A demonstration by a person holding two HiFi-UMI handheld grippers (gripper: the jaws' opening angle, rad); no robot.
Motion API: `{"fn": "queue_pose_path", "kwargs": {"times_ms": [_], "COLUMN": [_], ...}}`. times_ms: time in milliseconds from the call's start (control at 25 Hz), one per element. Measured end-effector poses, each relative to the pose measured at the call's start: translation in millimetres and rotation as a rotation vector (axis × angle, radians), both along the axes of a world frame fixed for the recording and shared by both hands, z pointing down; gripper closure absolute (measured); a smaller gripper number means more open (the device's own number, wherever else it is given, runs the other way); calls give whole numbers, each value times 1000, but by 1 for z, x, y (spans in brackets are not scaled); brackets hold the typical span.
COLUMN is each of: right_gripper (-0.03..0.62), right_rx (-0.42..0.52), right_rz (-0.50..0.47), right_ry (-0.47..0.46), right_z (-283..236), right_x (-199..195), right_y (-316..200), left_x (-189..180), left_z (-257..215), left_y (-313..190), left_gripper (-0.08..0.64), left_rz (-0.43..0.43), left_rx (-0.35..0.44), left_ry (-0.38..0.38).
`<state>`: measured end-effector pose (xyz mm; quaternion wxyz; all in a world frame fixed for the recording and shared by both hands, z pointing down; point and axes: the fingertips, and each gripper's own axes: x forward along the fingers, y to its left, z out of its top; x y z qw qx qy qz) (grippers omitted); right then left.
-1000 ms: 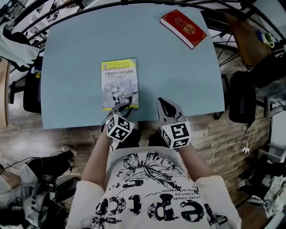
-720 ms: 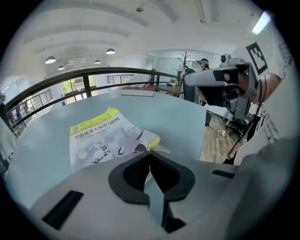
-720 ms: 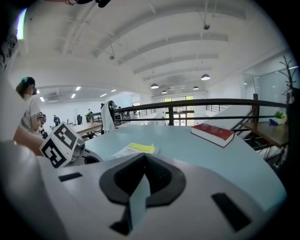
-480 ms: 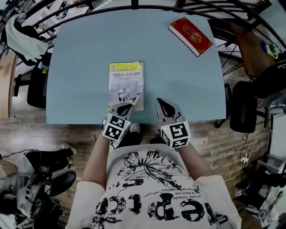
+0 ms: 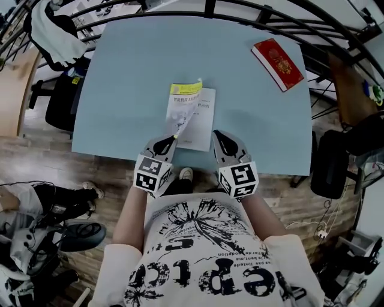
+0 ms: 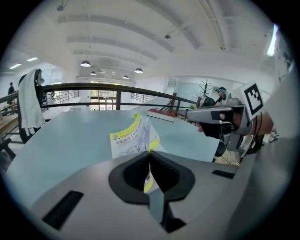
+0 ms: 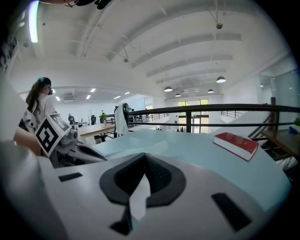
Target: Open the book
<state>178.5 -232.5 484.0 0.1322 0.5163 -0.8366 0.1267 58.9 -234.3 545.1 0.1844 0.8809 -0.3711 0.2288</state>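
A thin book [image 5: 201, 117] with a yellow-and-white cover lies near the front of the light blue table [image 5: 132, 72]. My left gripper [image 5: 173, 138] is shut on the cover's near corner. It holds the cover [image 5: 183, 103] up off the white first page. In the left gripper view the cover [image 6: 129, 140] rises from between the closed jaws of the left gripper [image 6: 149, 152]. My right gripper [image 5: 219, 135] hovers just right of the book's near edge. It holds nothing, and in its own view the right gripper [image 7: 144, 155] has its jaws meeting.
A red book [image 5: 278, 64] lies at the table's far right corner, also in view as the red book [image 7: 236, 144]. A black railing [image 5: 240, 11] runs behind the table. A chair with a pale jacket [image 5: 57, 36] stands at the left. The table's front edge is right under both grippers.
The left gripper closed on the cover's near corner and rose, lifting the cover and baring the white page. The right gripper moved forward a little beside the book.
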Motion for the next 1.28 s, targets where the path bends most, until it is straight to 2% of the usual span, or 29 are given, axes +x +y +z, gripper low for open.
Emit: {"fn": "queue_pose_path", "kwargs": {"times_ms": [200, 360, 600, 800, 1080, 1280], "right_gripper": [580, 581, 581, 580, 581, 580], "right_rx": [11, 13, 3, -3, -15, -25], "right_rz": [-56, -91, -111, -102, -90, -72], "right_ry": [-4, 6, 14, 32, 47, 55], "right_z": [-2, -1, 6, 11, 19, 22], "right_x": [-36, -59, -83, -93, -94, -89], "right_y": [-11, -16, -23, -26, -26, -27], "left_x": [-52, -86, -130, -160, -190, -191], "left_z": [-6, 2, 34, 64, 108, 112], "left_y": [-13, -16, -23, -30, -31, -30], "left_gripper": [538, 537, 528, 518, 512, 512], "left_rz": [-152, -257, -377, -450, -518, -518], "left_rx": [11, -25, -94, -161, -261, -273], "left_ry": [53, 89, 75, 34, -81, -110]}}
